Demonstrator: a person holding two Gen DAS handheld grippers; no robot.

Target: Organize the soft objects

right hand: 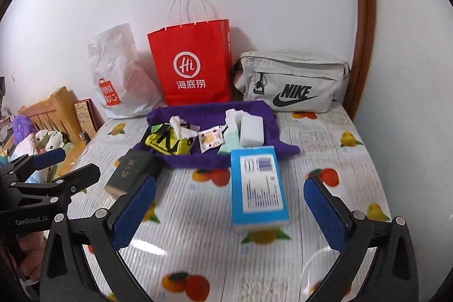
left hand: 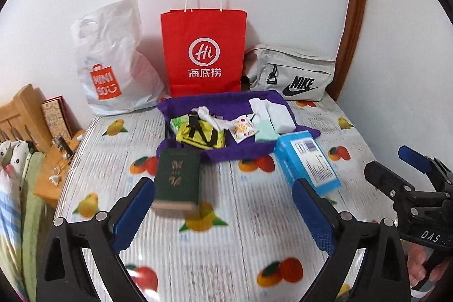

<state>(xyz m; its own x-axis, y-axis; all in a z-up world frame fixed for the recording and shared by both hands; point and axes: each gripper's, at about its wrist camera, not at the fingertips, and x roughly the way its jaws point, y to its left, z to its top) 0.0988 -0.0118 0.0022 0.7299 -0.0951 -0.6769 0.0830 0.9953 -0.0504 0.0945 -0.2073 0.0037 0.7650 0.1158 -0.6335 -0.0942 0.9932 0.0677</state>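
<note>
Your left tool (left hand: 223,205) has bare fruit-print worktop (left hand: 226,245) beneath and to its near side, but the dark green booklet (left hand: 177,183) stands just ahead of its left finger. The blue box (right hand: 256,186) lies between your right tool's (right hand: 229,210) spread fingers, with bare worktop to its right. Farther on, the purple cloth (right hand: 198,112) with its heap of small items bars the middle. Behind it, the white plastic bag (left hand: 110,58), red paper bag (left hand: 203,47) and grey pouch (right hand: 294,81) line the wall.

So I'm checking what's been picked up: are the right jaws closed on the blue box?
No, the right gripper has its jaws spread wide, and the blue box lies untouched on the table between them.
</note>
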